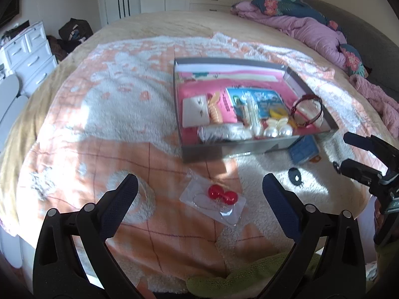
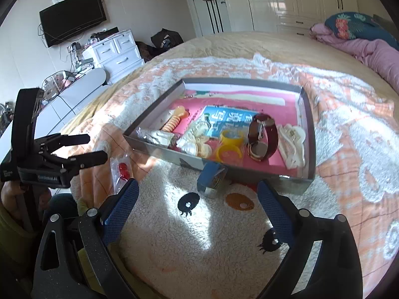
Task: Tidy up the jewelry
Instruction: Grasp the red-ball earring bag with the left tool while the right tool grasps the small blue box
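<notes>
Earrings [image 1: 220,194], two red balls sealed in a clear packet, lie on the blanket [image 1: 124,114] between my left gripper's [image 1: 199,186] widely spread fingers (touching neither). My right gripper [image 2: 197,194], equally spread and empty, hangs before the grey box [image 2: 154,109] holding a maroon watch [image 2: 263,135].

Large white Chinese characters stand on the blue booklet [image 2: 225,122] lying in the tray [image 2: 308,134], but they are too warped to read with confidence. A small white label on the left tongs' body [image 2: 48,178] is blurred and unreadable.
</notes>
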A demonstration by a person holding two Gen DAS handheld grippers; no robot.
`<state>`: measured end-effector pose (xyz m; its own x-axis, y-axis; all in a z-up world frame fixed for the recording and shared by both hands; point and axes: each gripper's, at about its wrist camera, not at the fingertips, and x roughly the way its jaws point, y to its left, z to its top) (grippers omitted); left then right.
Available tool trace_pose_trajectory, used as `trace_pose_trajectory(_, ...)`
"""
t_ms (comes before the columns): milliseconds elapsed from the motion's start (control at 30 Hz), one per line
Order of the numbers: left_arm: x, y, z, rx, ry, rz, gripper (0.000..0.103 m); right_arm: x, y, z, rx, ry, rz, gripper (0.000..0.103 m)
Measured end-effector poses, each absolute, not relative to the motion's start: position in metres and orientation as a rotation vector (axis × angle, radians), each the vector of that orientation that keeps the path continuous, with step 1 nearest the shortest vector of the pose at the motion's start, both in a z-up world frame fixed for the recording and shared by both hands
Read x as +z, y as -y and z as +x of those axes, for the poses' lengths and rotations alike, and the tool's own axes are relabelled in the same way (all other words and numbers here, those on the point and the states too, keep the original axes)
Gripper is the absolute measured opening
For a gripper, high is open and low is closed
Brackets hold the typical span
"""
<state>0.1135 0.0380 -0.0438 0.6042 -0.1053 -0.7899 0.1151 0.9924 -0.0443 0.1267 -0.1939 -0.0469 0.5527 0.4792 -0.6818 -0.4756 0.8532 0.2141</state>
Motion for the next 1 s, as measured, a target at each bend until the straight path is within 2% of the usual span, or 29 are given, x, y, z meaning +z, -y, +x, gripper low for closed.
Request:
trace_pose_trajectory(667,-0.098,-0.026,0.135,-0.269,-1.110,-0.047,0.093,-0.086,0.182,0.158,0.569,-0.903,0.100,0.093)
trace_pose_trajectory(700,-0.098,-0.025,0.135,-0.263,-1.113,-0.036,0.093,-0.088,0.181,0.160,0.570,-0.907,0.109,0.091)
trace_pose_trajectory(867,-0.102,-0.019,0.135,-0.234,-1.121,0.013,0.093,-0.097,0.180,0.172,0.580,-0.928,0.168,0.066)
trace_pose_trajectory(900,-0.102,-0.018,0.135,-0.226,-1.121,0.023,0.093,-0.098,0.181,0.173,0.582,-0.931,0.182,0.066)
trace_pose_trajectory(1000,-0.102,-0.016,0.135,-0.203,-1.122,0.050,0.085,-0.102,0.180,0.173,0.583,-0.929,0.192,0.048)
